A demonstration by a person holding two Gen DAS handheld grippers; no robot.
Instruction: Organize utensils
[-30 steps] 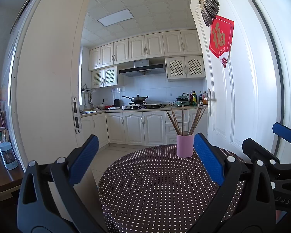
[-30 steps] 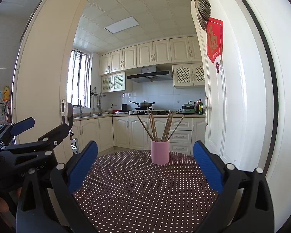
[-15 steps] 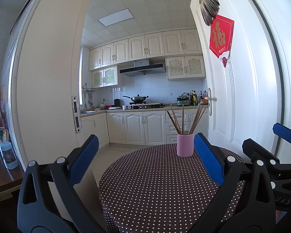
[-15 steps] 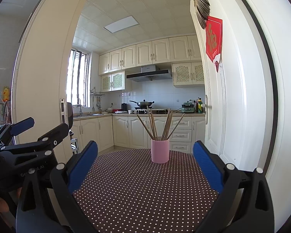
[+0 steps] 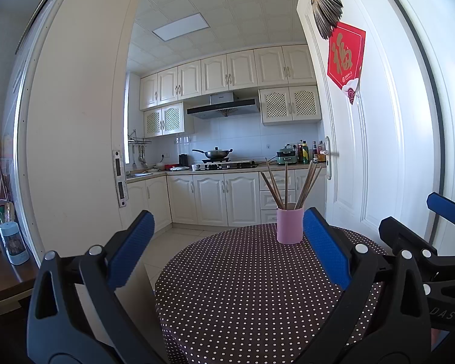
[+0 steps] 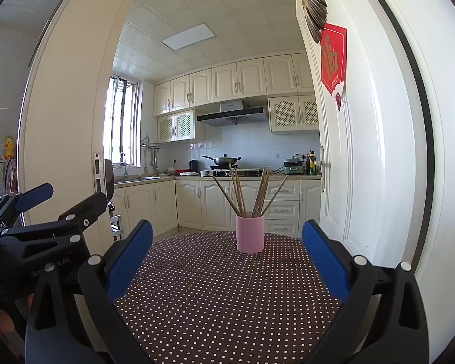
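A cup is standing at the far middle of a round table, centre of the frame, with chopsticks leaning inside it. Behind it, a kitchen counter is running across; a door is standing at the right.

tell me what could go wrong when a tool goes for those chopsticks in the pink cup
1. The chopsticks splay outward in several directions, so closing on one could knock its neighbours.
2. The pink cup stands free on the dotted tablecloth toward the far side; a sideways pull may tip or slide it.
3. The left tool and right tool are both open and side by side, so reaching together risks a collision.
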